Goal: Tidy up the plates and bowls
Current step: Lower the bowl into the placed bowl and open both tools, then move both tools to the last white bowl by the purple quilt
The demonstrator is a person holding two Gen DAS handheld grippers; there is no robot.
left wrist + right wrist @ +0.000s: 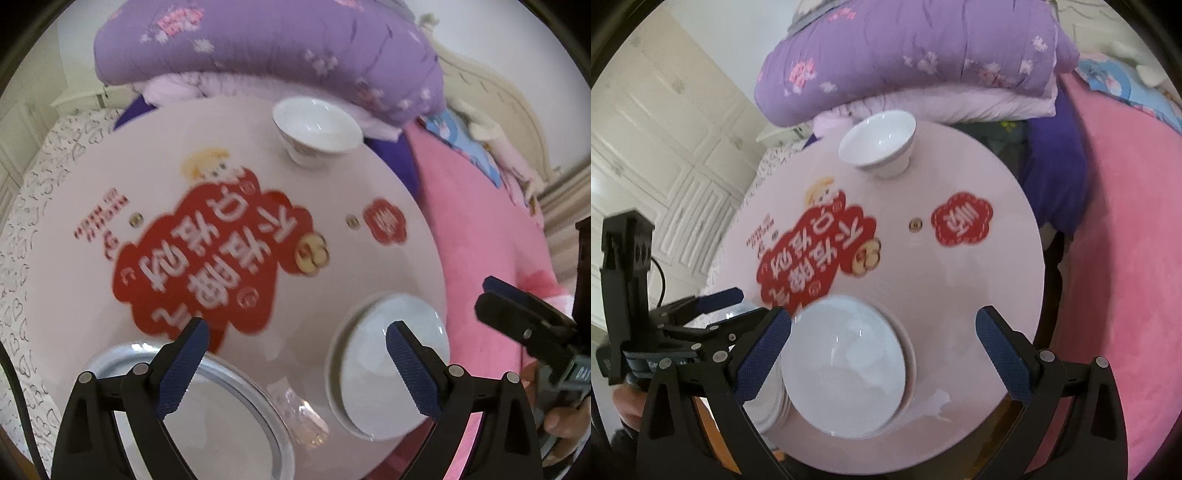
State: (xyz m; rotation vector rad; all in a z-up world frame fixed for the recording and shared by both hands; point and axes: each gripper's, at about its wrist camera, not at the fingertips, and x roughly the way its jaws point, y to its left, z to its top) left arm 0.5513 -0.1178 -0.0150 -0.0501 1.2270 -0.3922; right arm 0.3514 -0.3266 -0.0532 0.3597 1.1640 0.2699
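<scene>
A white footed bowl [317,125] [879,144] stands at the far edge of the round pink table [351,177] [960,280]. A stack of white plates [388,365] [846,369] lies at the near edge. A silver metal plate [221,417] sits to its left. My left gripper [295,332] [738,308] hovers open above the gap between the metal plate and the stack, with nothing held. My right gripper [882,317] [487,295] hangs open over the stack, its pads apart from the plates.
A crumpled clear wrapper [299,410] lies between the metal plate and the stack. A folded purple quilt [266,48] [916,62] overhangs the table's far side. A pink blanket [476,236] [1126,258] lies to the right, white cupboard doors [661,147] to the left.
</scene>
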